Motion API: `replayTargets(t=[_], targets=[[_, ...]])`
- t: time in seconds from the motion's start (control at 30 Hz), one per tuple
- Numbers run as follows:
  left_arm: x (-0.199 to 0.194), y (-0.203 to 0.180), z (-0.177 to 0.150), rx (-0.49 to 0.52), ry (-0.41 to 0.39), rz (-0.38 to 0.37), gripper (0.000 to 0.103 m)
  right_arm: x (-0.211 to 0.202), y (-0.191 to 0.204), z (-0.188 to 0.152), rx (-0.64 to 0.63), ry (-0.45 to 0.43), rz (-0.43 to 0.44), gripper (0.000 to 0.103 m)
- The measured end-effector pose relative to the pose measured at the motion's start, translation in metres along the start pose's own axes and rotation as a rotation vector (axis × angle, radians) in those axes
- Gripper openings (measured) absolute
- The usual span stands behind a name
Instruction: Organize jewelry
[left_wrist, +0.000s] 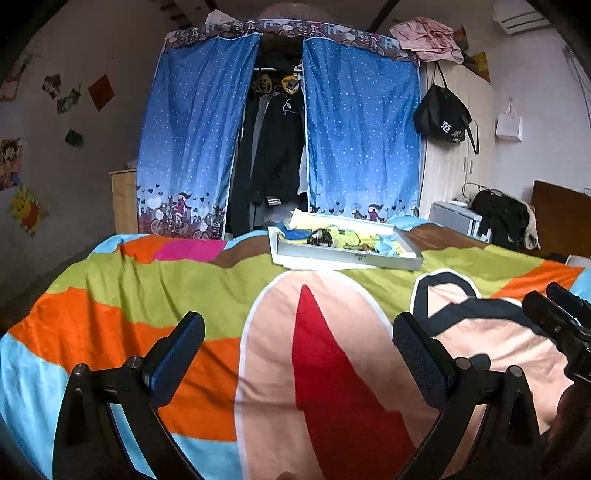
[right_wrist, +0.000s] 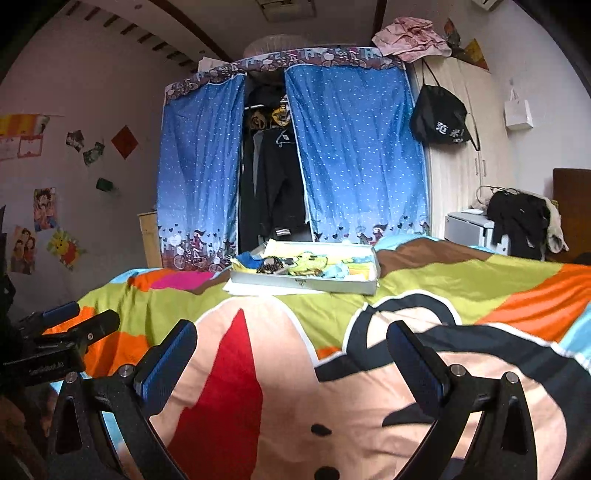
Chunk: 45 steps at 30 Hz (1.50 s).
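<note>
Nothing started yet, by the look of it. Left claw (left_wrist: 299, 334) spread wide and empty, hovering over the bright patchwork bedspread (left_wrist: 122, 295). Right claw (right_wrist: 291, 341) likewise gaping, nothing between the blue pads (right_wrist: 168, 360), and seen again at the right edge of the left view. Both well short of the goal.

Goal sitting far up the bed: one shallow white tray (left_wrist: 347, 256), resting on a pale sheet of paper or cloth (left_wrist: 306, 263), near the bed's far edge in front of the blue dotted wardrobe curtains (left_wrist: 192, 140). Same tray (right_wrist: 303, 282) in the right view, dead ahead of both claws.

Inside the tray, a jumble: one dark beaded or chain-like clump (right_wrist: 271, 266) toward the left, plus blue, yellow-green and pale blue patches that could be lining, cloth or pieces. Too small and too tangled to sort out individual items, so no honest jewelry count beyond that single dark clump.

Tally, then: two claws, both empty; one tray; one underlying sheet; one visible clump. Nothing lying loose on the bedspread. Whole job seemingly still ahead: reach forward, close the gap, begin picking and sorting.
</note>
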<state>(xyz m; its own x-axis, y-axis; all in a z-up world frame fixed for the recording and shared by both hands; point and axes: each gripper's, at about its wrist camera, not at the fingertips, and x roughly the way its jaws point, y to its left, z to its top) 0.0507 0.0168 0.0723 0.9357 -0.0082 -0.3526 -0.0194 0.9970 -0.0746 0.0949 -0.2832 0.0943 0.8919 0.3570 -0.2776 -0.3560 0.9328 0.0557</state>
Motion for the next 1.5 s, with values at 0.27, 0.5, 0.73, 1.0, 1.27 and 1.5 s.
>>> replayTargets(t=[0.27,0.5,0.73,1.0,1.27,1.5], targets=[[0.005,-0.009,-0.035,0.008,0.048,0.009,0.1,0.003,-0.006,-0.028,-0.001,0.033,-0.021,0.103],[0.014,-0.007,-0.046,-0.019,0.1,0.02,0.1,0.006,-0.016,-0.039,0.019,0.057,-0.027,0.103],[0.017,-0.007,-0.045,-0.024,0.104,0.023,0.1,0.007,-0.021,-0.038,0.043,0.058,-0.027,0.103],[0.019,-0.007,-0.037,-0.031,0.093,0.026,0.1,0.008,-0.019,-0.033,0.045,0.046,-0.022,0.103],[0.018,-0.012,-0.027,-0.012,0.074,0.026,0.1,0.006,-0.018,-0.024,0.04,0.02,-0.016,0.103],[0.015,-0.021,-0.027,0.03,0.057,0.029,0.1,0.003,-0.017,-0.022,0.032,0.006,-0.009,0.103]])
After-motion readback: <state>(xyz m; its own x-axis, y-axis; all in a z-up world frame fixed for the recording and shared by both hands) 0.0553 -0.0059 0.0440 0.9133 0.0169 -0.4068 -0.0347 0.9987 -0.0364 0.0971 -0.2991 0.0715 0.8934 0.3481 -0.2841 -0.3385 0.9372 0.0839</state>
